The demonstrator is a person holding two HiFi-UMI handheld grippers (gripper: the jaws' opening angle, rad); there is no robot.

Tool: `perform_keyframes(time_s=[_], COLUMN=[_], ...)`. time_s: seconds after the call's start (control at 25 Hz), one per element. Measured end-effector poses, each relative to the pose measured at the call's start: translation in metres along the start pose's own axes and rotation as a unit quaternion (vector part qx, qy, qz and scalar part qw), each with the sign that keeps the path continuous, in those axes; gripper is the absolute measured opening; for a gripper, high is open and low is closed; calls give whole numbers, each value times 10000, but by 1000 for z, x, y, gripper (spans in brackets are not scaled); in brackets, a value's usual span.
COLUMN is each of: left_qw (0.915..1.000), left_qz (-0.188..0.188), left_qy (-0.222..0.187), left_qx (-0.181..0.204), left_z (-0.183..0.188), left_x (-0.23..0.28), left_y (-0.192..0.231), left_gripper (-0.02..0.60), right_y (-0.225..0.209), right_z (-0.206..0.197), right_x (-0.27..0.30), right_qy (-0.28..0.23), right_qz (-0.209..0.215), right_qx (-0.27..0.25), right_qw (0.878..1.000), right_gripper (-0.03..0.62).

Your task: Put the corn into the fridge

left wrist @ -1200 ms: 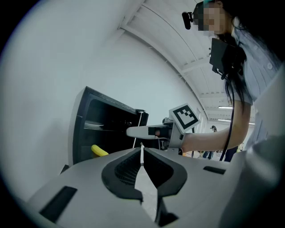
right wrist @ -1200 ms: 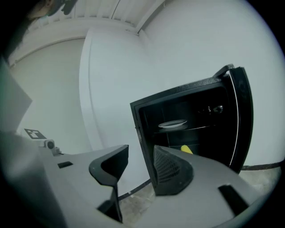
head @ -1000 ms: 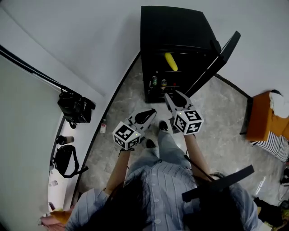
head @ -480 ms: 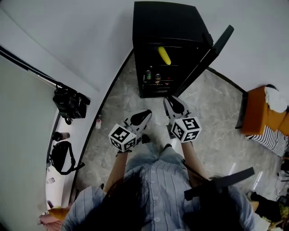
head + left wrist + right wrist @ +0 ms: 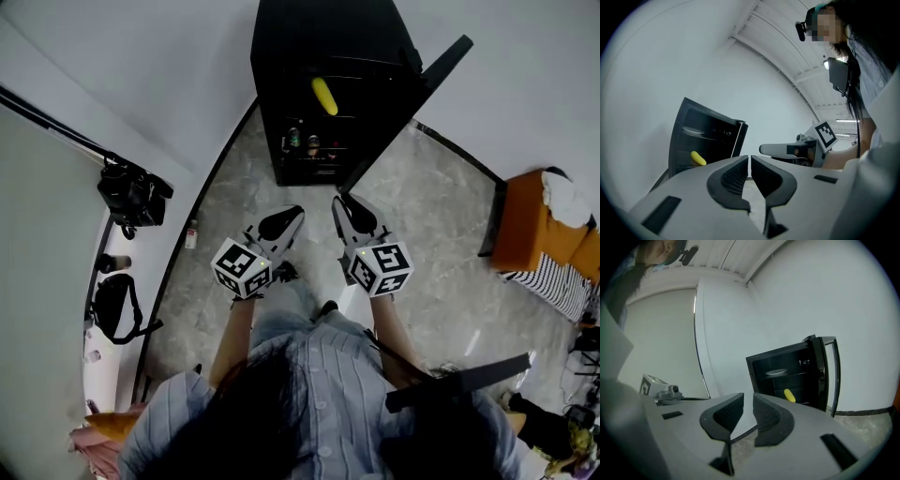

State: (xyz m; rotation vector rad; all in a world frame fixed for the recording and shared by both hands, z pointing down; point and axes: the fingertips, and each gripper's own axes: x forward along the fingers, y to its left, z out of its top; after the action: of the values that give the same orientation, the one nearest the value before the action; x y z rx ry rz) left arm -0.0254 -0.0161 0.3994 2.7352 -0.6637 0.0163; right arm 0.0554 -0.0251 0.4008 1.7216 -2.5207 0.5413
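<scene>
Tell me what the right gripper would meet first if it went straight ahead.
Probably the open fridge, near its front edge away from the door; nothing stands between, but depth is unclear.

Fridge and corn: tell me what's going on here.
A person stands facing a small black fridge whose door is open; the corn lies on a shelf inside. Both tools are held out in front, short of the fridge, and hold nothing. The left tool is shut. On the right tool the jaws have just been closing, with a narrow gap between them. The door is not yet closed.
</scene>
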Motion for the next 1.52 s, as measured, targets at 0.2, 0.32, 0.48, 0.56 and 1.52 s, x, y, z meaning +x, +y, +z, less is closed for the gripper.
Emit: perform_keyframes(time_s=[0.2, 0.32, 0.48, 0.56, 1.52], left_qw=[9998, 9997, 9995, 9992, 9962], left_qz=[178, 215, 284, 327, 722], left_qy=[-119, -136, -134, -171, -387], left_qx=[-47, -21, 68, 116, 280], left_z=[-2, -4, -5, -3, -23], left_x=[-4, -8, -16, -18, -34], left_y=[-28, -49, -74, -85, -181], left_gripper=[9, 9, 9, 9, 9], right_y=[4, 10, 19, 22, 40], right_z=[-10, -14, -16, -14, -31], right_x=[-34, -52, -75, -87, -184], right_qy=[18, 2, -44, -96, -10], right_qz=[166, 278, 448, 525, 1190], right_qx=[-50, -64, -77, -108, -561], right_qw=[9998, 9996, 9990, 9985, 9913], right_gripper=[64, 60, 55, 52, 25])
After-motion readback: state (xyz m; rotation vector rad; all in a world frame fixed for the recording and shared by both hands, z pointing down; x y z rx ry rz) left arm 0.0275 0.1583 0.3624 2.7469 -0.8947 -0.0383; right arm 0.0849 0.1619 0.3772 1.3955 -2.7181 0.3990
